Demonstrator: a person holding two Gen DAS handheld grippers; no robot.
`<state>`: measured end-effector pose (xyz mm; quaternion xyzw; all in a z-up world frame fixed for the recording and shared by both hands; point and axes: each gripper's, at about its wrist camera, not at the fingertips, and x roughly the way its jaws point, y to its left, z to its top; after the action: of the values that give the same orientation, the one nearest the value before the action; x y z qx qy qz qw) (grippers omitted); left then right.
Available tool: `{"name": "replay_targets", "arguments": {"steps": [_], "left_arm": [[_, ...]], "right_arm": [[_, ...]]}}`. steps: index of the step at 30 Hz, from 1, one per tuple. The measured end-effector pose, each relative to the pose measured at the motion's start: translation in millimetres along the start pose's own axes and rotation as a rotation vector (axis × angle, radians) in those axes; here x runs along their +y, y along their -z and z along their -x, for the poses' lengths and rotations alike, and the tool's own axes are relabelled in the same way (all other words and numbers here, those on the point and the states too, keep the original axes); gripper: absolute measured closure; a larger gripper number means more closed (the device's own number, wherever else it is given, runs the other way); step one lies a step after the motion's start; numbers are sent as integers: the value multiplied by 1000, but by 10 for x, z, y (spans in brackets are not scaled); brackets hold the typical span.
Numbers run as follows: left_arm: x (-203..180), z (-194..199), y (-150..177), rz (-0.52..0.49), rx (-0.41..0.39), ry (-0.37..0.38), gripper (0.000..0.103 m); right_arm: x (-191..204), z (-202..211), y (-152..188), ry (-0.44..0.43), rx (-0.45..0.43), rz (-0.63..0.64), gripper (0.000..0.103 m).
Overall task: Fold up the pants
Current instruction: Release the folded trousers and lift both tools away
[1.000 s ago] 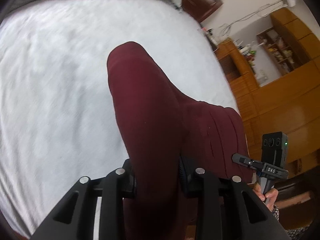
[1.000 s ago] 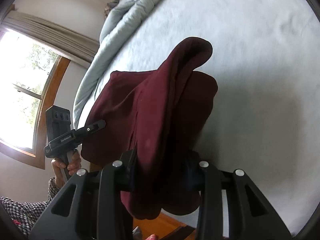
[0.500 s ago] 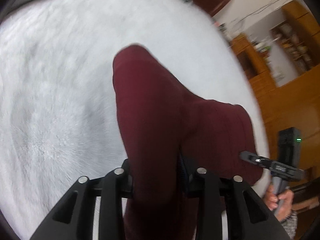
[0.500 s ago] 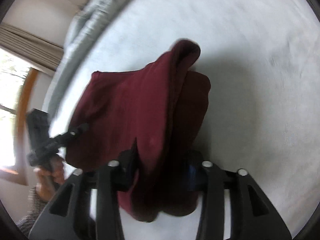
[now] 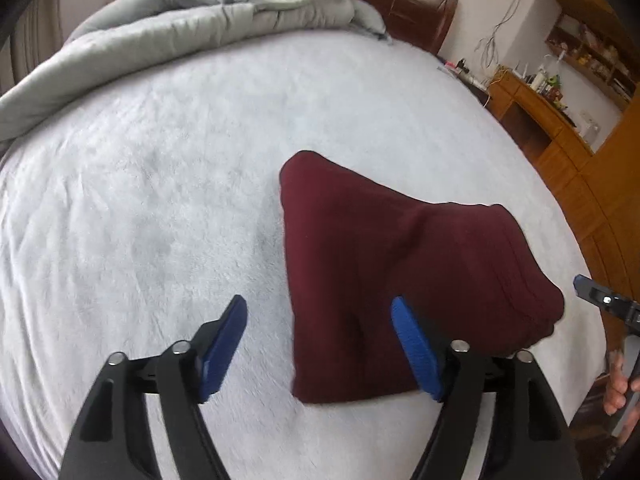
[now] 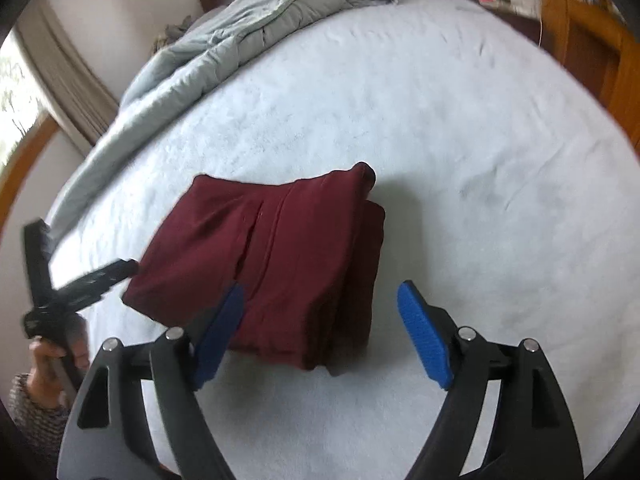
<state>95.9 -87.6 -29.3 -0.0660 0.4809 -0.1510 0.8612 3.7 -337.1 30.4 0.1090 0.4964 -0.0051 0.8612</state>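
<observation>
The maroon pants (image 5: 400, 276) lie folded in a compact stack on the white bed (image 5: 160, 200). They also show in the right wrist view (image 6: 276, 264). My left gripper (image 5: 320, 320) is open and empty, just above the stack's near left corner. My right gripper (image 6: 320, 304) is open and empty, above the stack's near right corner. The right gripper's tip shows at the right edge of the left wrist view (image 5: 600, 300). The left gripper shows at the left of the right wrist view (image 6: 80, 284).
A rumpled grey duvet (image 5: 180, 28) lies along the far side of the bed, also in the right wrist view (image 6: 240, 32). A dark wooden headboard (image 5: 412, 0) and wooden shelving (image 5: 560, 120) stand beyond. A window with curtain (image 6: 40, 92) is at left.
Both grippers opened and let go of the pants, then pulled back and up. The pants, held up before, now lie folded flat on the bed.
</observation>
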Motion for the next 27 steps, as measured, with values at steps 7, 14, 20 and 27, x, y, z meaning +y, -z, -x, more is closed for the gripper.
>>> {"name": "replay_targets", "arguments": {"steps": [7, 14, 20, 27], "left_arm": [[14, -356, 196, 36, 97, 18, 24], [18, -314, 199, 38, 89, 3, 24], [-188, 126, 244, -28, 64, -82, 4], [-324, 488, 405, 2, 78, -96, 4]], "right_arm": [[-206, -456, 202, 43, 135, -58, 12], [-332, -367, 279, -14, 105, -166, 7], [-98, 5, 349, 16, 97, -172, 3], [370, 241, 532, -7, 130, -113, 3]]}}
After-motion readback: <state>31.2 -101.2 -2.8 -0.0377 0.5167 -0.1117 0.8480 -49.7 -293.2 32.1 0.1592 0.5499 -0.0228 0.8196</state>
